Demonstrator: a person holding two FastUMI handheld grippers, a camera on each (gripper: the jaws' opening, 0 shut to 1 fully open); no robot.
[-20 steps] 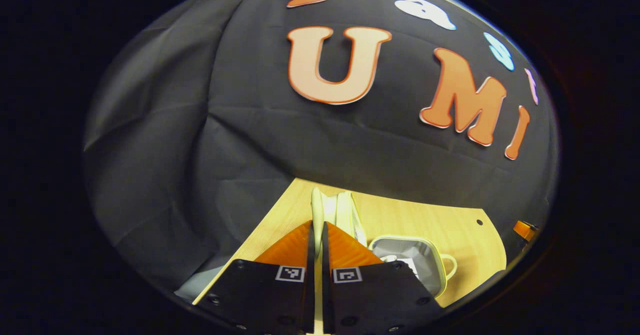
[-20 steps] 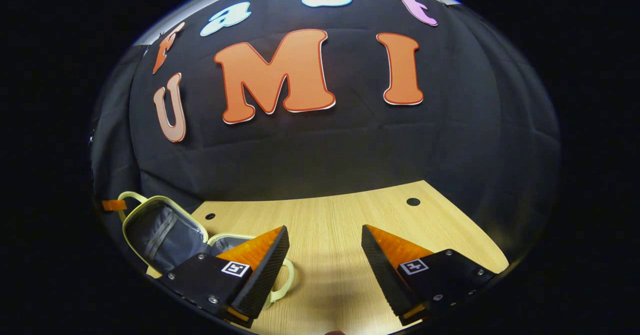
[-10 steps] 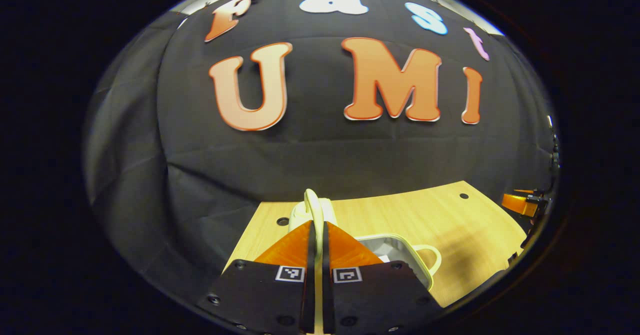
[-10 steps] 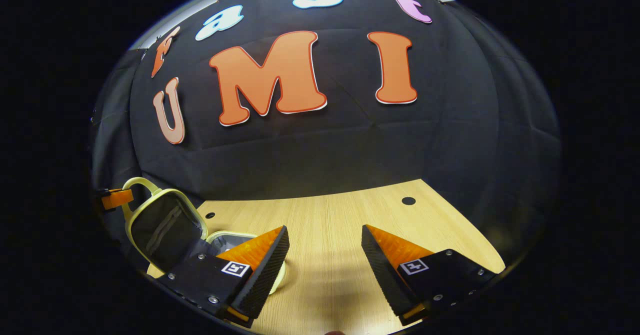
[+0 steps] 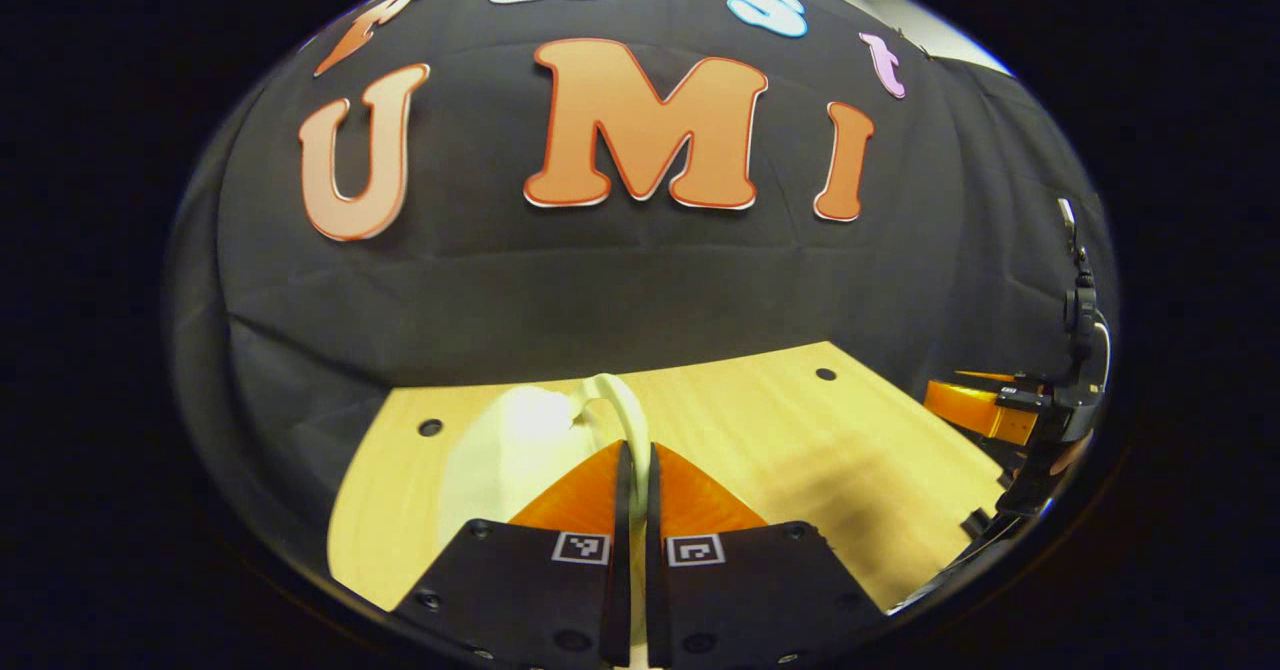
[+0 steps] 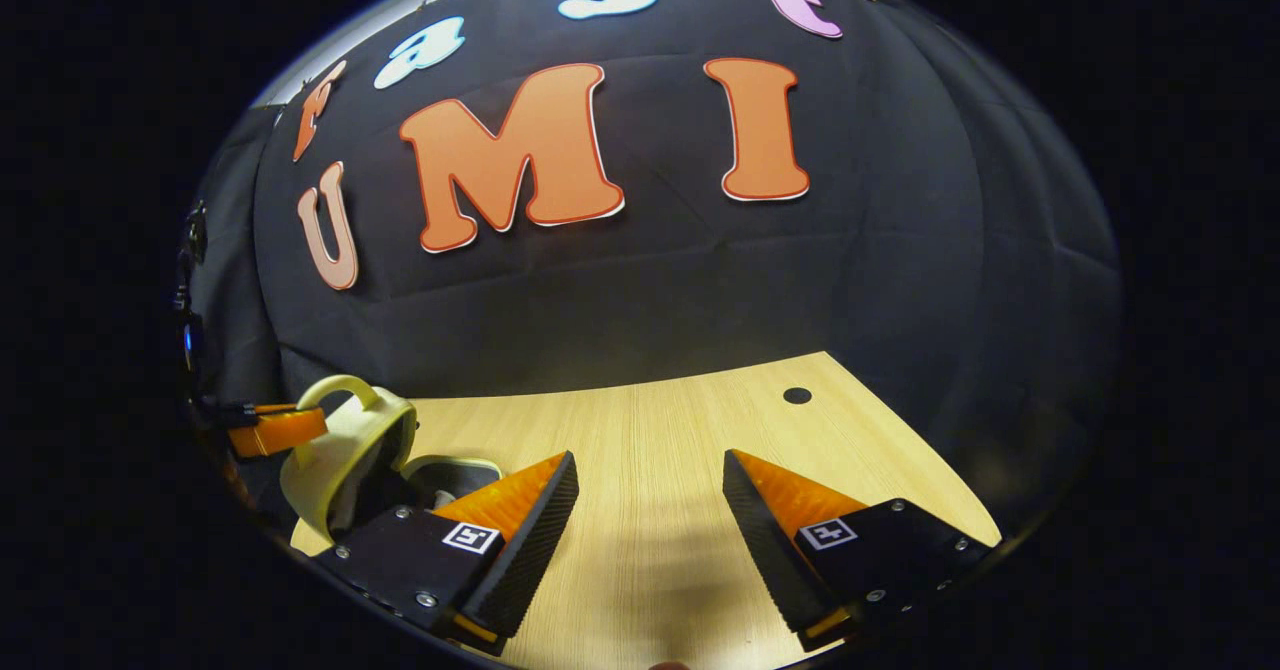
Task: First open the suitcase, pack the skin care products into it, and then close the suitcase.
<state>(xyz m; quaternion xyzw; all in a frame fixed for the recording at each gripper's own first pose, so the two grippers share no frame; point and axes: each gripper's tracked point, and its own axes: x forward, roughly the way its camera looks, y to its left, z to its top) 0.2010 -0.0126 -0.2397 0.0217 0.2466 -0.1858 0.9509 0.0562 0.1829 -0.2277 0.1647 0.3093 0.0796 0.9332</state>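
A small pale-yellow suitcase (image 6: 345, 455) stands at the table's left in the right gripper view. Its lid leans far down over the base, with only a dark gap left between them. My left gripper (image 5: 636, 450) is shut on the lid's loop handle (image 5: 618, 402). The lid's pale outer shell (image 5: 500, 455) spreads just left of the fingers. The right gripper view shows that same gripper's orange finger (image 6: 275, 431) pinching the handle (image 6: 345, 386). My right gripper (image 6: 650, 475) hovers open over bare table, right of the suitcase, with nothing between its fingers.
The light wooden table (image 6: 680, 430) has small round holes (image 6: 797, 395) near its back edge, where the black cloth wall rises. In the left gripper view, the right gripper's orange finger (image 5: 975, 408) and black body sit at the far right edge.
The lid has swung from standing open, lining exposed, down over the base. My left gripper went with it, still pinching the handle. The right gripper has barely moved.
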